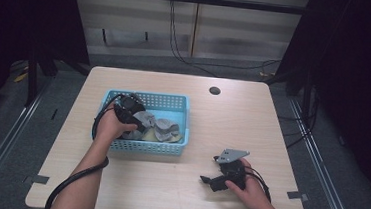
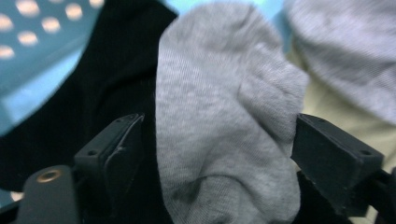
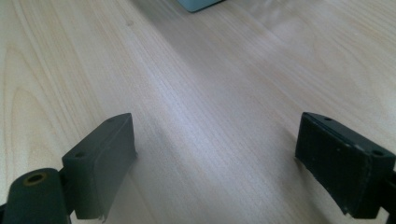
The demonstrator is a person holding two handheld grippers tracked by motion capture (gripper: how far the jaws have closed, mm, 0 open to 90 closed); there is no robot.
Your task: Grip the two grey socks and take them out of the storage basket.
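Blue plastic basket [image 1: 178, 104] holds the socks. Inside it the left gripper [image 2: 215, 154] has its jaws spread around a grey sock [image 2: 219, 121], not yet clenched. Outside the basket, near its right corner, the right gripper [image 3: 215, 163] rests released on the wooden table [image 3: 196, 93].

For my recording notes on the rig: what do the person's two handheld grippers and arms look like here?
Both grippers are black, each with two blocky black jaws bearing small screw holes. The left gripper trails a thick black cable looping past the forearm off the table's near edge. The right gripper carries a grey three-cornered plate on top, with a thinner black cable by the wrist. Both forearms are bare; no sleeves show.
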